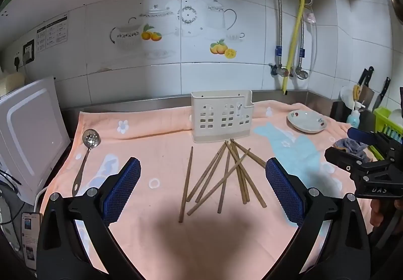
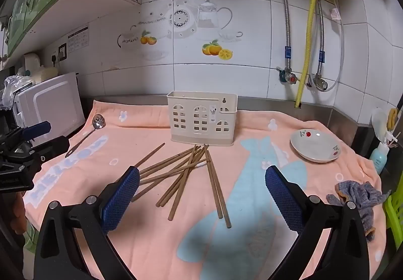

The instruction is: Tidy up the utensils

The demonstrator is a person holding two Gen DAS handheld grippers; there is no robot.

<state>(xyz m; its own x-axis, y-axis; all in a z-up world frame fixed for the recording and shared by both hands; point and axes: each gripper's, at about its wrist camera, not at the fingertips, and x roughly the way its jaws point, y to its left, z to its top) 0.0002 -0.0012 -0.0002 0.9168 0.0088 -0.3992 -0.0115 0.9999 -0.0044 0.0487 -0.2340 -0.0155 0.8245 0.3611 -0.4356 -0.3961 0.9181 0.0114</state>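
Several wooden chopsticks (image 1: pixel 228 175) (image 2: pixel 186 174) lie scattered and crossed on a pink towel (image 1: pixel 161 237) (image 2: pixel 156 237), just in front of a cream slotted utensil holder (image 1: pixel 221 116) (image 2: pixel 202 118) that stands upright near the back wall. A perforated metal spoon (image 1: pixel 87 154) (image 2: pixel 89 132) lies at the towel's left side. My left gripper (image 1: pixel 202 190) hovers above the near ends of the chopsticks, open and holding nothing. My right gripper (image 2: pixel 201 198) hangs open over the chopsticks' right part, also without anything in it. Each gripper shows at the other view's edge.
A white dish (image 1: pixel 307 121) (image 2: pixel 316 145) with red flowers sits at the back right. A grey-blue rag (image 2: pixel 357 198) lies at the towel's right edge, by a green rack (image 1: pixel 385 126). A white appliance (image 1: pixel 27 133) stands at the left; knives (image 1: pixel 365 81) stand at the far right.
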